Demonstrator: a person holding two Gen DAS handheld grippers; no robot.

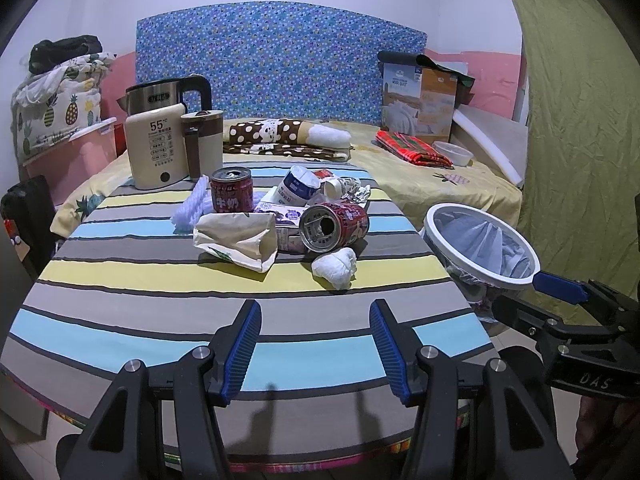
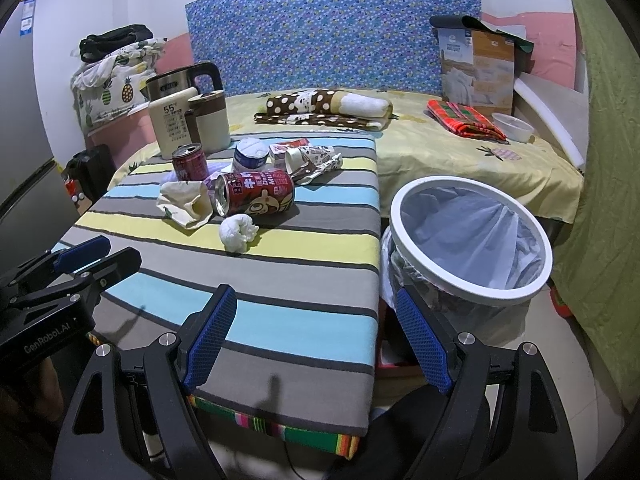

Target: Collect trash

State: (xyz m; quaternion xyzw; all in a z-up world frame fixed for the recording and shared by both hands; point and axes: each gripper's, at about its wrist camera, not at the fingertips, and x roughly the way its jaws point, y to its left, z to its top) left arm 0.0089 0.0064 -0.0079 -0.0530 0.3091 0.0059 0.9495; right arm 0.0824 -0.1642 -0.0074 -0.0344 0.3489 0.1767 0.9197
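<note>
Nothing collected yet: trash pile (image 1: 280, 216) lay mid-table (image 1: 120, 312), lined bin (image 2: 468, 240) beside it looked empty. Left gripper (image 1: 316, 348) and right gripper (image 2: 320, 336) hovered with jaws wide, holding nothing.

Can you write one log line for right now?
left gripper: open, empty | right gripper: open, empty | crumpled white tissue wad: on table
</note>
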